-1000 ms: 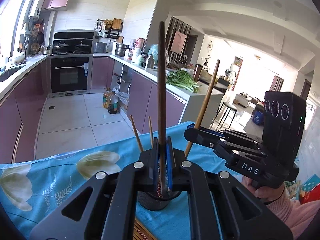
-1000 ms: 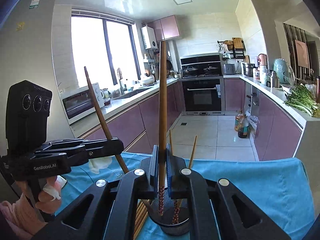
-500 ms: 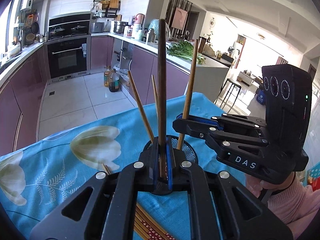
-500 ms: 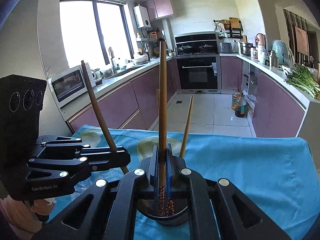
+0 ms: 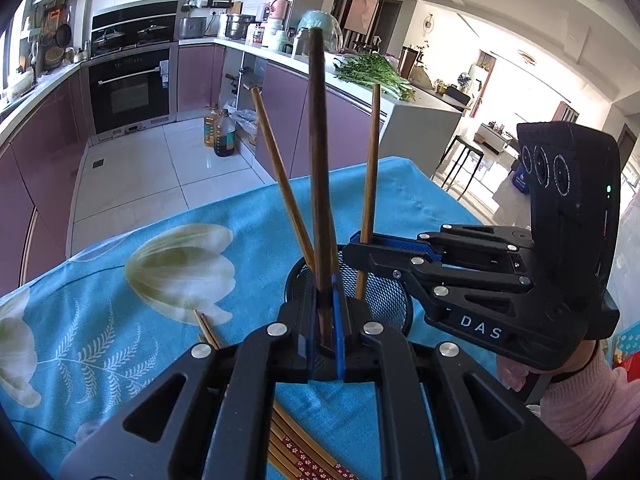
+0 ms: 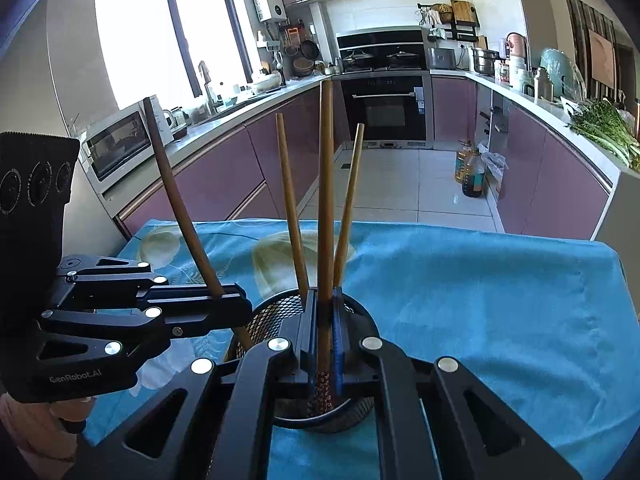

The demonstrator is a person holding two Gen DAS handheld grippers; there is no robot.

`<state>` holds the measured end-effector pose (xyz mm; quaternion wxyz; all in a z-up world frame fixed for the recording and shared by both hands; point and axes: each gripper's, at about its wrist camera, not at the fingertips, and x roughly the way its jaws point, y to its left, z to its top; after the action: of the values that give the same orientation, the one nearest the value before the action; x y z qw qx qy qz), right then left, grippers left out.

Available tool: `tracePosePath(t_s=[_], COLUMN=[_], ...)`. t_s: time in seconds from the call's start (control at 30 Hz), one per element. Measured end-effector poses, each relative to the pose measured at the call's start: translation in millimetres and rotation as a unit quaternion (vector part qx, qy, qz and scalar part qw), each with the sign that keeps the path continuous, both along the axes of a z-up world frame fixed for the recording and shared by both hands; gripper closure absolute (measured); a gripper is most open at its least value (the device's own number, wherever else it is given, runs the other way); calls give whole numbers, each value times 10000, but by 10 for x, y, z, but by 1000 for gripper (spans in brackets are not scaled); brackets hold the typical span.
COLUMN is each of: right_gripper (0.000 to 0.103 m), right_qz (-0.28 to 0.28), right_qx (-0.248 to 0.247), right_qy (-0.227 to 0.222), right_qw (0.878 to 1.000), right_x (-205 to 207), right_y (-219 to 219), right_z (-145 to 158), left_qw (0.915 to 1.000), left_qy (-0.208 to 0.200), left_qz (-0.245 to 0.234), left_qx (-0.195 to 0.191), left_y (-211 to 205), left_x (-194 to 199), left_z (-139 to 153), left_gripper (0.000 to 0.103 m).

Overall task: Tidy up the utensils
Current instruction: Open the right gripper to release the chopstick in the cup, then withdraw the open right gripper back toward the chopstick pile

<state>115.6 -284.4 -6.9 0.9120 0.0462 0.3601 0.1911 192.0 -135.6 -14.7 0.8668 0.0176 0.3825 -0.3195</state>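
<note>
Beneath the left claw (image 5: 324,320), spare chopsticks (image 5: 296,448) show.

Left gripper (image 5: 325,312) clamped on dark chopstick (image 5: 320,152), held upright over black mesh holder (image 5: 384,296). Right gripper (image 5: 358,246) at right, pinching lighter chopstick (image 5: 370,168), lower end inside holder. Another light chopstick (image 5: 280,172) leans left in holder. Loose chopsticks (image 5: 296,448) lie on blue floral tablecloth (image 5: 120,320).
</note>
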Motion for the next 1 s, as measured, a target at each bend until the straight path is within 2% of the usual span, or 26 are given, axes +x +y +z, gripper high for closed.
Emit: tracePosePath(t_s=[0.1, 0.13, 0.23, 0.4, 0.53, 0.6, 0.7, 0.83, 1.0], right_gripper=[96, 95, 95, 88, 73, 70, 65, 64, 64], right_qz=[-73, -116, -170, -183, -153, -97, 112, 524, 897], right_qx=[57, 68, 118, 198, 240, 270, 308, 413, 283], right_qy=[34, 24, 7, -144, -361, -484, -648, -684, -454], right_qw=[10000, 9999, 9998, 9995, 9989, 9984, 9974, 9954, 9945], right_x=[23, 26, 20, -67, -192, -271, -426, -635, -789], right_y=[-30, -38, -68, -99, -89, -78, -19, 81, 270], right_z=[-14, -15, -8, 34, 122, 173, 253, 264, 72], left_qw=[9998, 9998, 9995, 9987, 9973, 9958, 9937, 9903, 9887], left_qy=[11, -4, -78, -258, -417, -572, -728, -882, -754], left_qz=[158, 188, 261, 428, 595, 710, 843, 1065, 1291], left_qx=[74, 103, 156, 94, -64, -64, -143, -127, 67], left_y=[-14, -15, -18, 78, 239, 328, 490, 701, 901], left_x=[63, 69, 47, -46, -182, -290, -458, -659, -824], left_z=[-40, -41, -42, -30, 20, 61, 133, 150, -18], left_gripper=[93, 89, 83, 80, 76, 71, 64, 55, 55])
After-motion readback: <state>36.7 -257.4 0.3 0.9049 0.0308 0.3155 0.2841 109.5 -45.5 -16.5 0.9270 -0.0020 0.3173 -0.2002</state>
